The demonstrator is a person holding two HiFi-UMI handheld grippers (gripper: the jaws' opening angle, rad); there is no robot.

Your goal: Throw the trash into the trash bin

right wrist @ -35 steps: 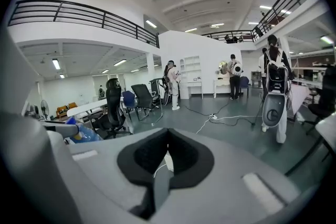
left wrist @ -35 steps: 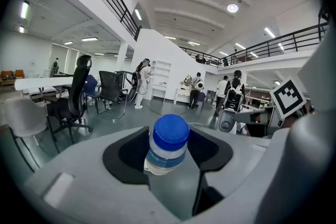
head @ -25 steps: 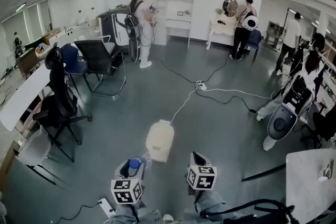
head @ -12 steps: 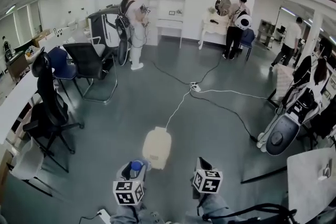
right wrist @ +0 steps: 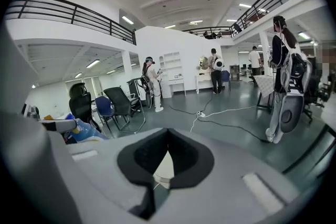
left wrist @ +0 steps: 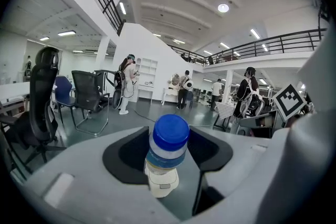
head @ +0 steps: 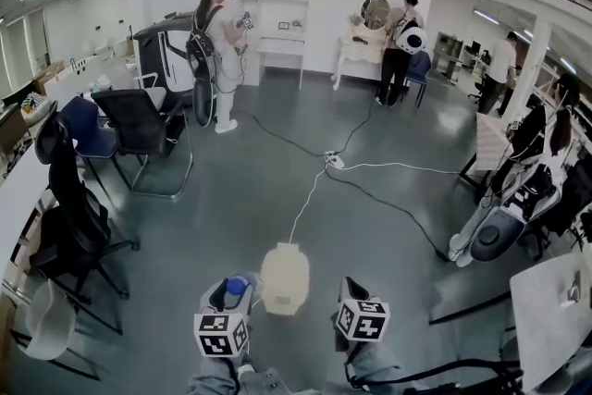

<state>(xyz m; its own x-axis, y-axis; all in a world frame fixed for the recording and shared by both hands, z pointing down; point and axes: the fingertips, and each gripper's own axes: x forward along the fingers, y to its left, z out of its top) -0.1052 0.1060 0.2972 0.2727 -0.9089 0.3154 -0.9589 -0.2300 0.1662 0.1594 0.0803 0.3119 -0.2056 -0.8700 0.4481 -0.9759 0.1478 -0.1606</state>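
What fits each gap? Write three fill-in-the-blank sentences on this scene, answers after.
1. The left gripper grips a bottle with a ___ cap.
2. The right gripper has its jaws together, holding ___.
3. The cream trash bin stands on the ___, ahead of both grippers.
Missing words: blue; nothing; floor.

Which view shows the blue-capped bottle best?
Left gripper view: the bottle sits dead centre, cap and label band clear, clamped in the left claw. Head view shows it small, mostly just the cap. Right gripper view shows only a blue patch at its left edge; can't confirm it's the bottle.
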